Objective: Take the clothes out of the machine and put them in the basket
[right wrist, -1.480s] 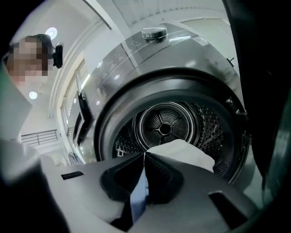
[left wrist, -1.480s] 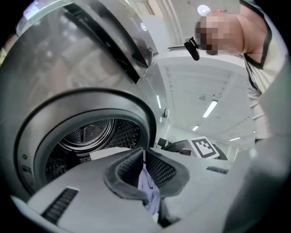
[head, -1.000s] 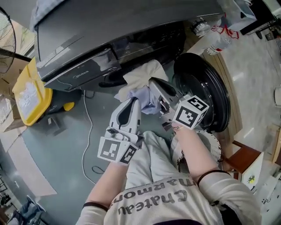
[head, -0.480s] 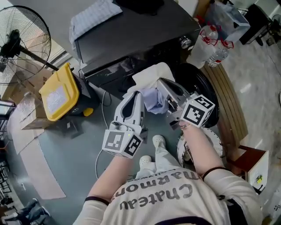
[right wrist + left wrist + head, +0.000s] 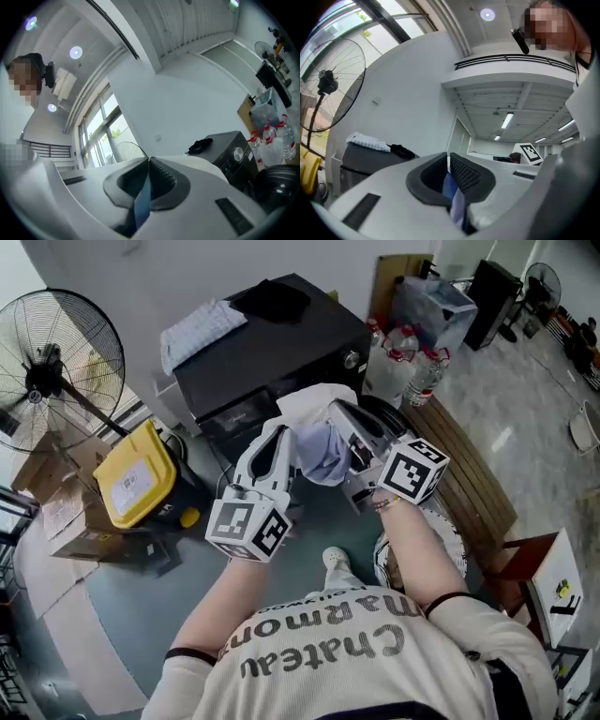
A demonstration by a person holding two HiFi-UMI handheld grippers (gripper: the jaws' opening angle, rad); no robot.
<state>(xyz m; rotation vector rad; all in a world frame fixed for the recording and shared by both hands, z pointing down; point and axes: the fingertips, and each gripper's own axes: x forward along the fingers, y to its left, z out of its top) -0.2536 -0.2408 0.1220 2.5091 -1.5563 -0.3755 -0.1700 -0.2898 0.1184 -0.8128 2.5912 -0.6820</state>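
Observation:
A bundle of clothes (image 5: 319,442), cream on top and pale blue below, hangs between my two grippers, high above the floor in front of the dark washing machine (image 5: 281,362). My left gripper (image 5: 284,439) is shut on the bundle's left side; blue and white cloth (image 5: 451,187) shows pinched in its jaws. My right gripper (image 5: 339,420) is shut on the right side, with a blue strip (image 5: 142,199) between its pads. The machine's round door (image 5: 398,418) stands open behind the bundle. A white perforated basket (image 5: 448,542) sits on the floor under my right arm.
A standing fan (image 5: 56,371) and a yellow-lidded bin (image 5: 136,474) are at the left, with cardboard boxes (image 5: 61,517) beside them. A folded towel (image 5: 202,329) and a black cloth (image 5: 272,298) lie on the machine. Water bottles (image 5: 412,367) and a wooden board (image 5: 469,474) are at the right.
Both grippers have risen together with the bundle, drawing it up and away from the machine's opening. The head view has also risen, so the machine looks smaller and farther.

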